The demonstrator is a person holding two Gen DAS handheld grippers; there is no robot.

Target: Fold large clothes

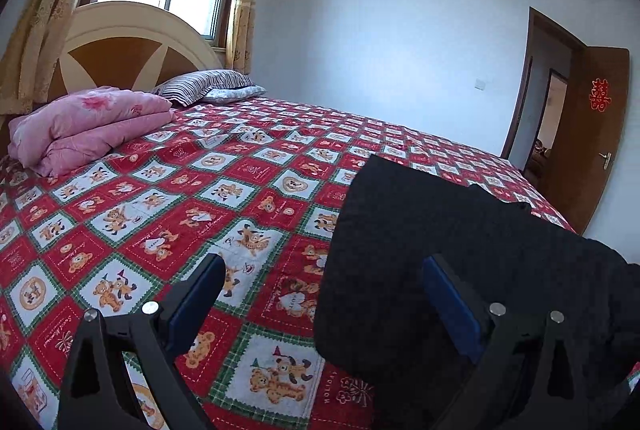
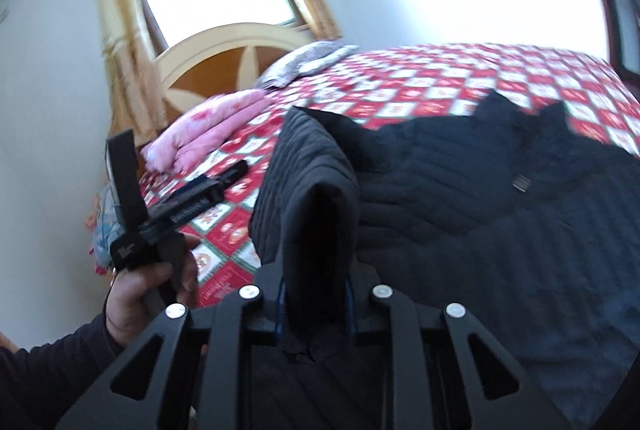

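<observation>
The right gripper (image 2: 316, 310) fingers pinch a raised fold of the black quilted jacket (image 2: 460, 198); the left gripper (image 1: 320, 294) stands wide, empty. Folding seems only begun.

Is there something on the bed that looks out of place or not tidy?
Nothing is damaged or spilled. Only the black jacket lies rumpled on the bedspread, one part lifted in the right gripper. The pink quilt is neatly folded.

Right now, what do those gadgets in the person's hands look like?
Each gripper is matte black with angular arms pierced by triangular cut-outs, silver round pins at the joints, and blue pads lining the fingers. The left gripper bears white lettering. The person wears a dark sleeve.
</observation>
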